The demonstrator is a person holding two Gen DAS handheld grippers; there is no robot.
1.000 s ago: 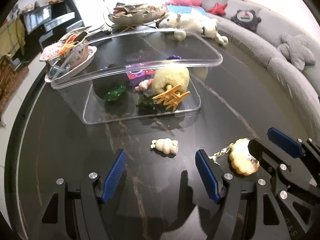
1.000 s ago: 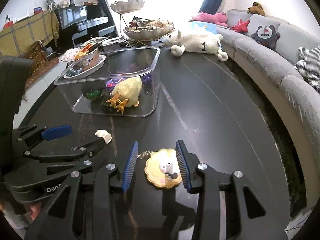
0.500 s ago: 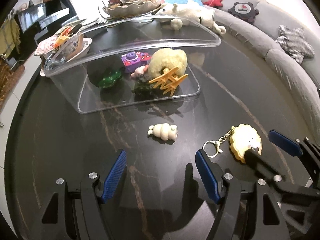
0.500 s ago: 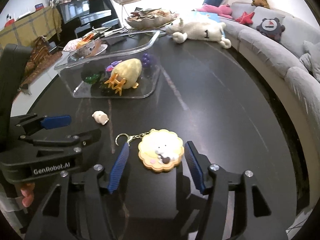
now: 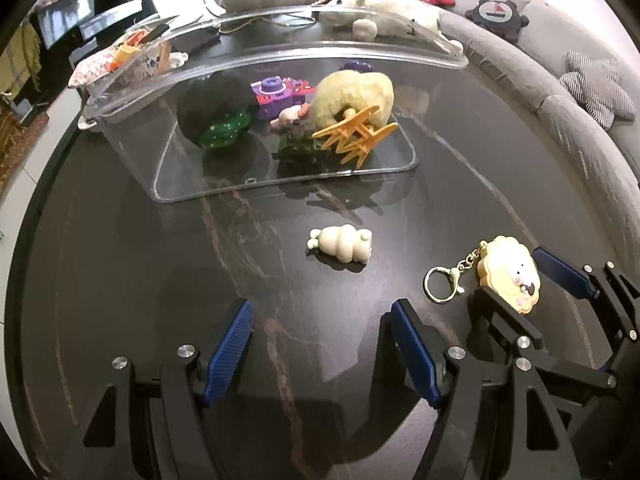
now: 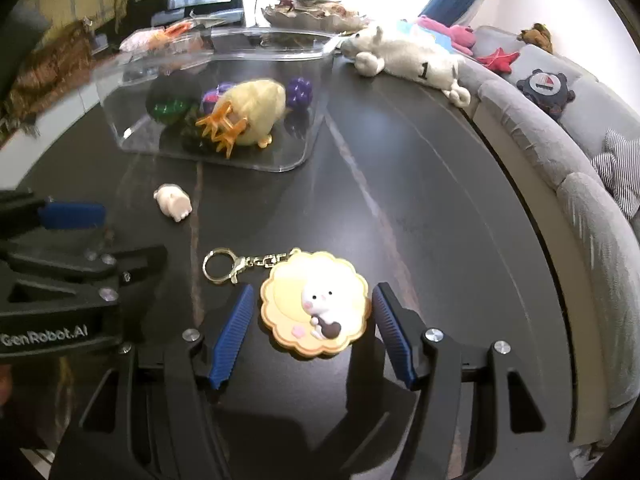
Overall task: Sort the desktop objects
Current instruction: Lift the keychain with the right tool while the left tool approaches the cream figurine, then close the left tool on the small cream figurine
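A yellow cookie-shaped keychain (image 6: 316,308) with a white animal and a gold ring lies flat on the dark marble table. My right gripper (image 6: 313,292) stands open around it, one blue pad on each side with a gap at both. The left wrist view shows the same keychain (image 5: 508,276) between the right gripper's fingers (image 5: 560,272). My left gripper (image 5: 320,312) is open and empty. A small cream figure (image 5: 342,244) lies on its side just ahead of it. Behind stands a clear plastic bin (image 5: 132,160) holding a yellow plush, an orange clip and green and purple toys.
A white plush animal (image 6: 416,60) lies at the table's far edge beside a tiered dish of oddments (image 6: 312,16). A plate of small items (image 5: 128,60) sits left of the bin. A grey sofa (image 6: 580,168) with cushions curves around the table's right edge.
The right gripper's jaws have spread wider and dropped lower around the keychain, which lies flatter on the table. The left wrist view has tipped slightly downward; its jaws are unchanged.
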